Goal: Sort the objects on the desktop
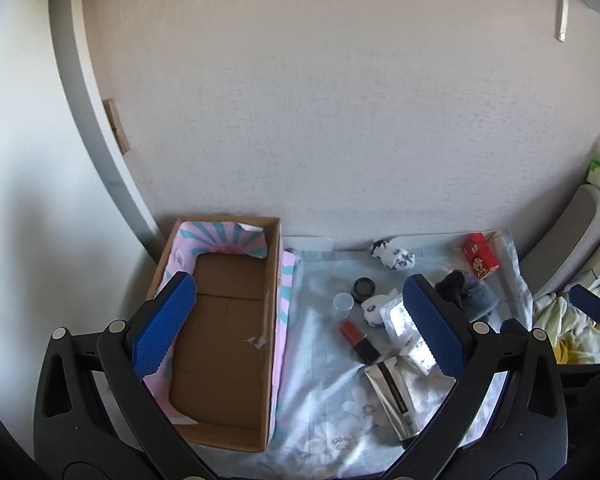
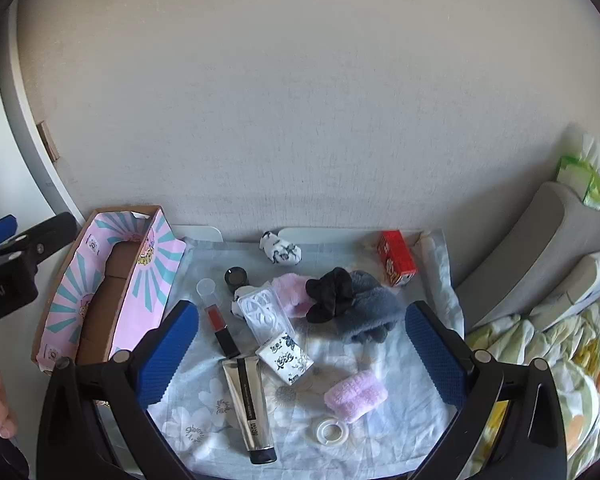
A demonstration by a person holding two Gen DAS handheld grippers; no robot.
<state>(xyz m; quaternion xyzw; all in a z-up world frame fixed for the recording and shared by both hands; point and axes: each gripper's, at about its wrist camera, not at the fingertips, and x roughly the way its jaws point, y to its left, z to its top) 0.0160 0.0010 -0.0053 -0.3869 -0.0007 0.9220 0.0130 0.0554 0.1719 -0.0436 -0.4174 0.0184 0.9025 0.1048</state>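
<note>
Desktop clutter, incl. a silver tube (image 2: pixel 249 403), lipstick (image 2: pixel 219 326) and black scrunchie (image 2: pixel 329 293), lies packed together on a floral cloth (image 2: pixel 196 428), w/ the cardboard box (image 1: pixel 224 320) beside it holding nothing. Left gripper (image 1: pixel 300 324) and right gripper (image 2: pixel 304 354) hover w/ jaws spread wide, holding nothing. Risk: items sit so close that a grab likely snags a neighbour or bunches the cloth.

Between my fingers: a glossy metallic tube (image 2: pixel 249 404), fluffy pink cloth (image 2: pixel 356 397); left of them, matt cardboard box (image 2: pixel 100 312).
</note>
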